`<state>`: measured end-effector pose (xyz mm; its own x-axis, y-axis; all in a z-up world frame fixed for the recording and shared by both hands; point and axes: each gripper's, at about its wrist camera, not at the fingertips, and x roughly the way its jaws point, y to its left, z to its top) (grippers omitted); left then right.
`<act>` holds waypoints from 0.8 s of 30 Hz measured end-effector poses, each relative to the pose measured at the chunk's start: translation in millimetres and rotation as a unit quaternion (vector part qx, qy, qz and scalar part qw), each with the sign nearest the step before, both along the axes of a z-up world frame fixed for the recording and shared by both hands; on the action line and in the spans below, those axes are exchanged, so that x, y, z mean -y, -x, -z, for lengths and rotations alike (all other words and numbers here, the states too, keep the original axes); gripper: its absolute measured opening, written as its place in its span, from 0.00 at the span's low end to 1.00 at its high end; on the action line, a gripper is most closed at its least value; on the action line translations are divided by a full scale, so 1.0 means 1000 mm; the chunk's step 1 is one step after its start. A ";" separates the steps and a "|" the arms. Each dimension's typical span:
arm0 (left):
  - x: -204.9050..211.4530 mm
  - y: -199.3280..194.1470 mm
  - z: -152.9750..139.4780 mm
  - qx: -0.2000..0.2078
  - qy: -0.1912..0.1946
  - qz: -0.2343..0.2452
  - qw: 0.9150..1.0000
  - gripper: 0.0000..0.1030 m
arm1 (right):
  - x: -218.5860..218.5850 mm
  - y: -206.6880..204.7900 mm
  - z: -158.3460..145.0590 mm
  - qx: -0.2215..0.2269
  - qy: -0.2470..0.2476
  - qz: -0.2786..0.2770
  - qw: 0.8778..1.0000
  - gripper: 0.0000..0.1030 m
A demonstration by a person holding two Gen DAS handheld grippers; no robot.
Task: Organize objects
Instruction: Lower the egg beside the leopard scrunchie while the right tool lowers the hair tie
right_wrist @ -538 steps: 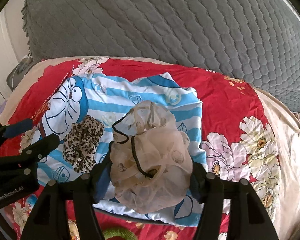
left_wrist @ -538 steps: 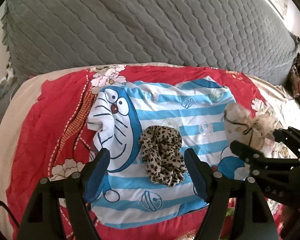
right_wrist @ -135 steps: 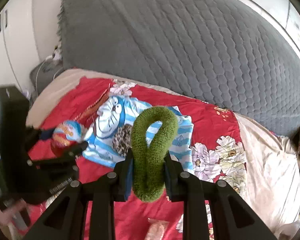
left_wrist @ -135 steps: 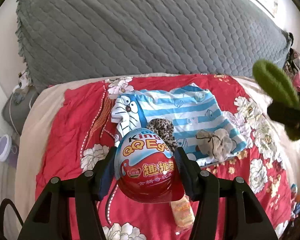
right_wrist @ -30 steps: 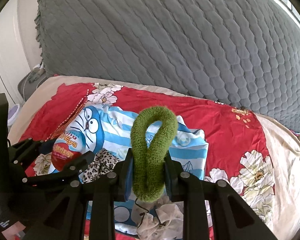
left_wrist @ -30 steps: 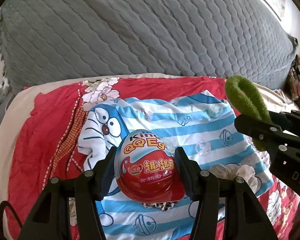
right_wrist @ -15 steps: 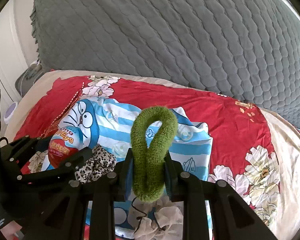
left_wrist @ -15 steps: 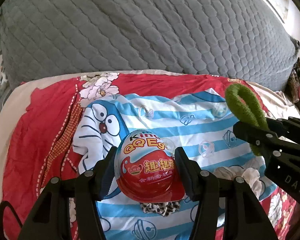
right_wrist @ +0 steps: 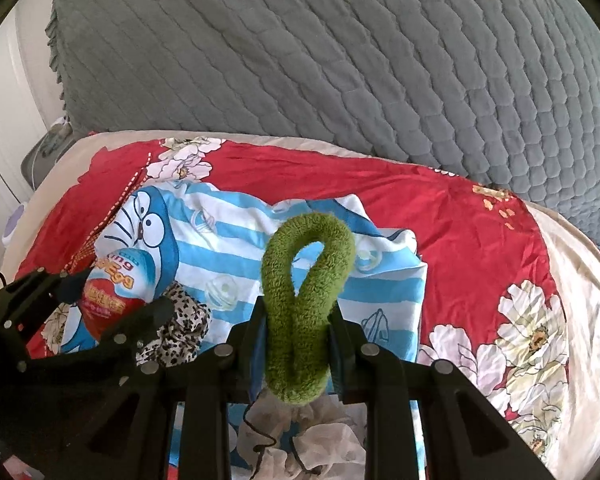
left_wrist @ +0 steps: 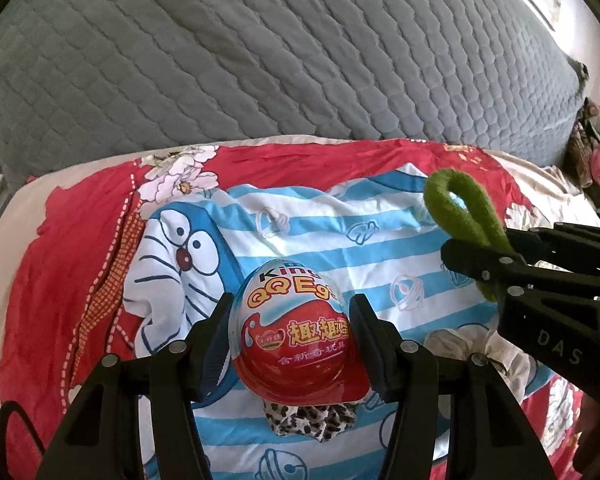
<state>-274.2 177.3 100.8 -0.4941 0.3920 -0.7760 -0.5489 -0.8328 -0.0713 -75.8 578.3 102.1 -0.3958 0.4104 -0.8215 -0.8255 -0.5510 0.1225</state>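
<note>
My left gripper (left_wrist: 292, 334) is shut on a red and white toy egg (left_wrist: 296, 332), held above a blue striped cartoon cloth (left_wrist: 340, 248). A leopard scrunchie (left_wrist: 310, 420) lies on the cloth just under the egg. My right gripper (right_wrist: 298, 332) is shut on a green fuzzy hair tie (right_wrist: 304, 300), held above the cloth's (right_wrist: 228, 248) near right part. A beige sheer scrunchie (right_wrist: 320, 444) lies on the cloth below it. The green tie (left_wrist: 464, 216) and right gripper also show at the right of the left wrist view; the egg (right_wrist: 110, 292) and left gripper show at the left of the right wrist view.
The cloth lies on a red flowered bedspread (right_wrist: 460, 240). A large grey quilted cushion (right_wrist: 340, 60) stands behind it. A bedside stand with small items (right_wrist: 40, 152) is at far left. Clothes (left_wrist: 598, 160) are piled at far right.
Both grippers have moved forward and lower over the striped cloth, each keeping hold of its object. The cloth and scrunchies look nearer and larger.
</note>
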 end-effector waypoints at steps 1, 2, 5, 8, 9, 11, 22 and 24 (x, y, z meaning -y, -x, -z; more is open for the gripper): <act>-0.001 0.000 0.001 0.000 0.001 0.000 1.000 0.58 | 0.000 0.001 0.001 -0.001 -0.001 0.000 1.000 0.26; -0.001 0.001 0.002 0.000 0.002 -0.001 1.000 0.58 | -0.001 0.001 0.002 -0.001 0.000 0.000 1.000 0.26; -0.002 0.005 0.006 0.004 0.000 -0.007 1.000 0.58 | -0.001 0.003 0.005 -0.001 -0.001 0.001 1.000 0.26; -0.005 0.010 0.008 0.005 -0.001 -0.012 1.000 0.58 | -0.002 0.006 0.012 0.002 0.005 -0.004 1.000 0.26; -0.006 0.012 0.008 0.004 -0.002 -0.015 1.000 0.58 | -0.002 0.008 0.014 0.003 0.005 -0.004 1.000 0.26; -0.006 0.015 0.010 0.004 -0.005 -0.019 1.000 0.58 | -0.003 0.009 0.017 0.002 0.010 -0.004 1.000 0.26; -0.005 0.030 0.028 0.015 0.007 -0.038 0.999 0.58 | -0.012 0.013 0.037 0.006 0.029 0.001 1.000 0.26; -0.005 0.031 0.031 0.016 0.008 -0.039 0.999 0.58 | -0.012 0.014 0.041 0.009 0.032 0.000 0.999 0.26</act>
<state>-305.3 182.3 70.2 -0.4979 0.3402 -0.7977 -0.4797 -0.8744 -0.0735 -89.8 590.8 60.8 -0.3803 0.3566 -0.8534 -0.8277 -0.5429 0.1420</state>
